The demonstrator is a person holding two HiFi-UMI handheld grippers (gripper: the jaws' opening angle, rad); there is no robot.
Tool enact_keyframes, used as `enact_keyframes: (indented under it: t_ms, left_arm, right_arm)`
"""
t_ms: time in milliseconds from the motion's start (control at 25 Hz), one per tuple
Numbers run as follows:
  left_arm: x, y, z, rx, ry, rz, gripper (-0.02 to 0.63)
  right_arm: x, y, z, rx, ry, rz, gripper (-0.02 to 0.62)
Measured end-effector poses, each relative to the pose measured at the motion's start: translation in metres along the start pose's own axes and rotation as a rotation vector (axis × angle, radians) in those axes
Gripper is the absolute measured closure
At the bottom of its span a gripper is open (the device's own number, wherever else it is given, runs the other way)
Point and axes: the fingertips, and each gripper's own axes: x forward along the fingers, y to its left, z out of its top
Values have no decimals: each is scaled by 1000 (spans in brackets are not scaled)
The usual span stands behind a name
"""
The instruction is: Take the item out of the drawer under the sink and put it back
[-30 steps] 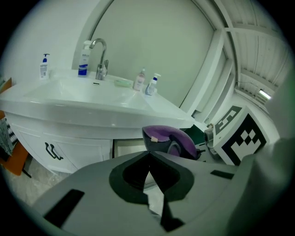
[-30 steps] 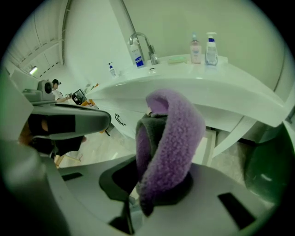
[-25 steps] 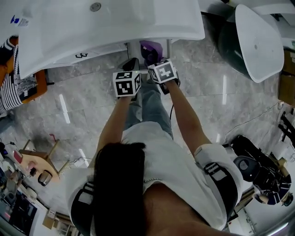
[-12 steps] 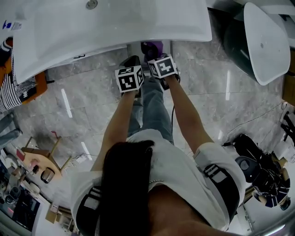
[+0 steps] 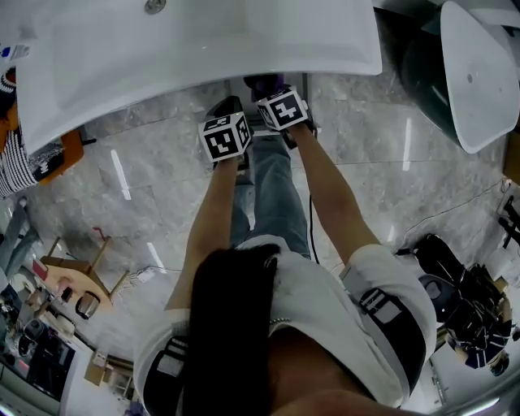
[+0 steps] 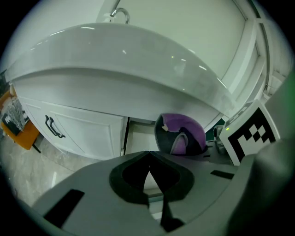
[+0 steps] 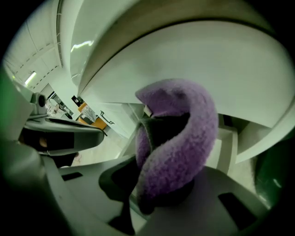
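**Purple plush item (image 7: 182, 147) clamped in the right gripper (image 7: 143, 203) under the sink (image 5: 203, 49)**

Fuzzy, deep-piled purple on the outside, dark and smoother within. Curled like a thick hook or a folded slipper, with a small pale tag near the top of the curl. Pinched low down between the right gripper's dark pads, jaws narrowed onto the pile, most of the plush standing up above them. Held just below the sink's front rim, at the mouth of the open drawer (image 6: 140, 138); touching the drawer or not, impossible to tell.

Left gripper (image 6: 148, 159): matte grey shell, black pads pressed together to a point, nothing between them. Just beside the right gripper, both aimed down toward the cabinet. Marker cube (image 6: 249, 133) of the right gripper, white with crisp black squares, just to the right of the plush in the left gripper view.

Sink: glossy white, broad, with a rounded, overhanging lip and a curved chrome tap (image 6: 120, 14) at the back. Beneath it, a white panelled cabinet door (image 6: 78, 133) with a thin black curved handle (image 6: 53, 129). Drawer pale, flat-bottomed and straight-sided.

Floor (image 5: 146, 187): polished grey stone, faintly veined, streaked with reflected light. Blue denim leg (image 5: 272, 187) below the two grippers. Second glossy white basin (image 5: 479, 73), rounded, well apart to the right. Orange seat (image 5: 69, 150) at the left edge, black-and-white striped cloth (image 5: 12, 171) beside it.
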Motion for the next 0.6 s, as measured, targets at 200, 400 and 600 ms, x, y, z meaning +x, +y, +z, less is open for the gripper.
enact_keyframes:
  t_ms: [200,400,600]
  left_arm:
    - [6,7,-2,2,13,28,603]
    - [18,8,-1,-59,1,-17,603]
    - [28,8,-3,-55,40,17,603]
  right_arm:
    - [15,-10,-7,-27,34,26,518]
    - [27,-18,-18,-40,62,38,508]
    - [35,-27,-26,-32,95,39,508]
